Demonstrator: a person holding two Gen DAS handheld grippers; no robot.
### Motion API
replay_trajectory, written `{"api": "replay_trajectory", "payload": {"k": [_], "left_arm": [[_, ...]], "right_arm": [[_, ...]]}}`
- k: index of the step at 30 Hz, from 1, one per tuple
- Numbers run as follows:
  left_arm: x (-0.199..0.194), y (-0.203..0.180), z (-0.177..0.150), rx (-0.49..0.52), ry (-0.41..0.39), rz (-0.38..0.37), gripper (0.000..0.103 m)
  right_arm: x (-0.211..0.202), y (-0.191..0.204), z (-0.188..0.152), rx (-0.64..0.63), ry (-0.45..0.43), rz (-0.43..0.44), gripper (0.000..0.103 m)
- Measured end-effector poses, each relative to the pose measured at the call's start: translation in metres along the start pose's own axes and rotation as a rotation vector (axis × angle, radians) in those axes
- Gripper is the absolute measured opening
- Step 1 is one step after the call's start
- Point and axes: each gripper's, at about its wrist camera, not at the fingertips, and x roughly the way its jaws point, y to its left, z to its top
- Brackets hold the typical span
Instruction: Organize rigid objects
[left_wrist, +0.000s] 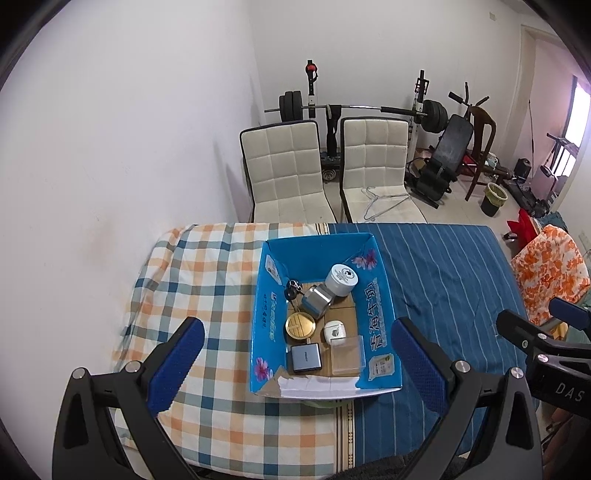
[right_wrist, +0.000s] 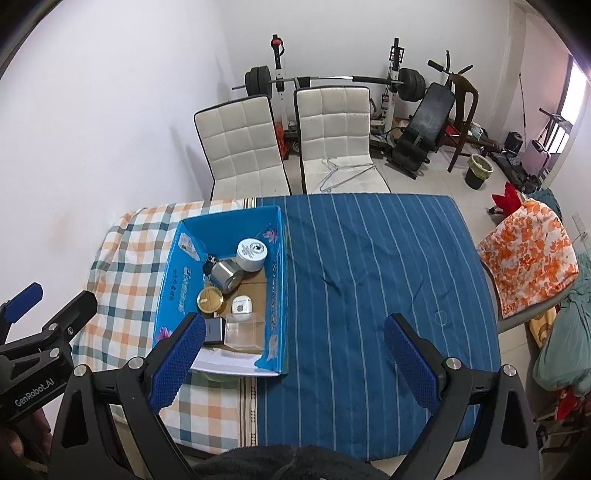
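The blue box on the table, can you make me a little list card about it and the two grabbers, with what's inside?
box: blue cardboard box, open top, sits where the checked cloth meets the striped blue cloth
inside: white round tin, silver metal case, gold round tin, small white case, grey block, clear plastic box, black keys
left gripper: open, holding nothing
right gripper: open, holding nothing
behind table: two white chairs, barbell rack
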Motion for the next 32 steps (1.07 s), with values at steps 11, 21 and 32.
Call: {"api": "replay_trajectory", "payload": {"k": [11, 21, 32], "left_arm": [[0.0001, -0.0003, 0.0027, 0.004, 0.010, -0.002, 0.103], [0.0035, 0.0026, 0.0031, 0.003, 0.010, 0.001, 0.103], [0.0084, 0.0054, -0.0011, -0.002, 0.014, 0.001, 0.103]], "right_arm": [[-0.0011, 0.0018, 0.0021, 0.006, 0.011, 0.008, 0.099], [0.0016, 0.0032, 0.0030, 0.006, 0.011, 0.001, 0.099], [0.0075, 0.0011, 0.0035, 0.007, 0.026, -0.001, 0.099]]}}
